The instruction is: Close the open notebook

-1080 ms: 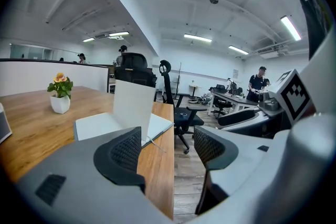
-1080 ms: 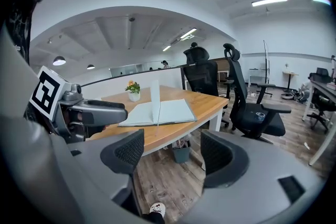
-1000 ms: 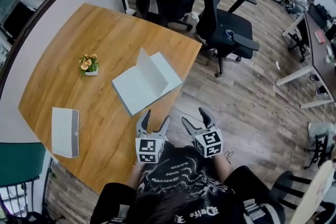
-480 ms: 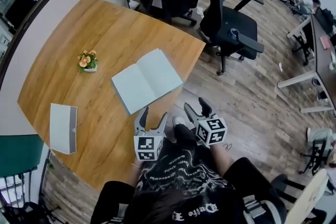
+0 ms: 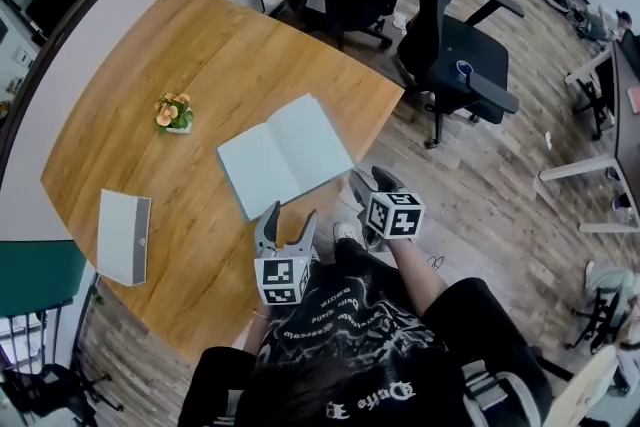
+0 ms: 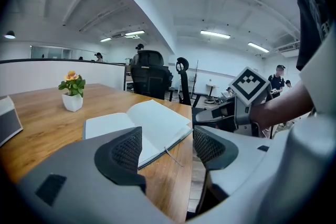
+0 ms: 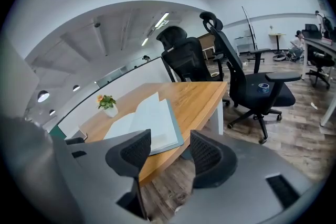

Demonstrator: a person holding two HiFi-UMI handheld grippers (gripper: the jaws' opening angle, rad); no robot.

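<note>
Left gripper view alone shows notebook [image 6: 137, 124] ribbon [image 6: 173, 157]; left hand-held gripper [image 6: 166, 139] open, right hand-held gripper [image 7: 167, 148] closing empty

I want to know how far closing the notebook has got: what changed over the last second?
On the notebook the raised page has fallen flat; it lies fully open. The right gripper has moved toward its near right corner, jaws closing with nothing between them. The left gripper, jaws apart, hardly moved; the plant stayed put.

Pale blue-grey notebook [image 5: 285, 155], honey-brown wood-grain table [image 5: 200, 45] (orange flowers [image 5: 172, 109], green leaves, white pot [image 5: 179, 127])
</note>
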